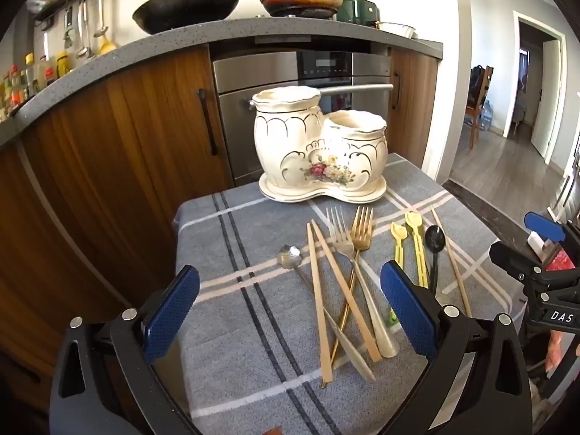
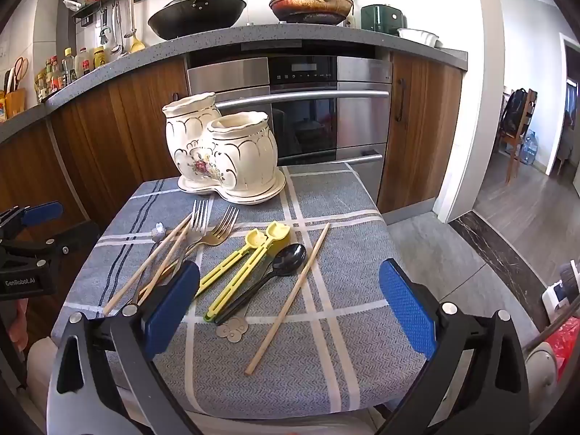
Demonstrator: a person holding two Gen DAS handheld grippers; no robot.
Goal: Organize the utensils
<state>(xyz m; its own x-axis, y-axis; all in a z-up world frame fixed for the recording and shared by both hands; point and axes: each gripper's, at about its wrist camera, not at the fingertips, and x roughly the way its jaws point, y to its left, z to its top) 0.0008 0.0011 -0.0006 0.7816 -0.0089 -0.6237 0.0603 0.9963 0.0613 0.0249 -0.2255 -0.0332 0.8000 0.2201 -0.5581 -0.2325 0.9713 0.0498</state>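
Observation:
A cream double-pot ceramic holder point(image 1: 319, 145) point(image 2: 223, 152) with a flower print stands at the far side of a small table under a grey checked cloth point(image 1: 232, 290) point(image 2: 326, 344). Loose utensils lie before it: two wooden chopsticks point(image 1: 342, 291), a silver fork point(image 1: 342, 239) and gold fork point(image 1: 362, 232), a small silver spoon point(image 1: 289, 255), two yellow plastic utensils point(image 2: 246, 264), a black spoon point(image 2: 290, 259) and a lone chopstick point(image 2: 290, 297). My left gripper point(image 1: 290, 311) hovers open above the forks and chopsticks. My right gripper point(image 2: 290, 308) hovers open above the yellow pieces and lone chopstick. Neither holds anything.
Behind the table are wooden cabinets point(image 1: 127, 137), a steel oven point(image 2: 308, 108) and a counter carrying a black wok point(image 1: 188, 3) and a frying pan point(image 2: 311, 5). Bare floor and a doorway point(image 2: 525, 188) lie to the right. A red object point(image 2: 565, 340) sits at the right edge.

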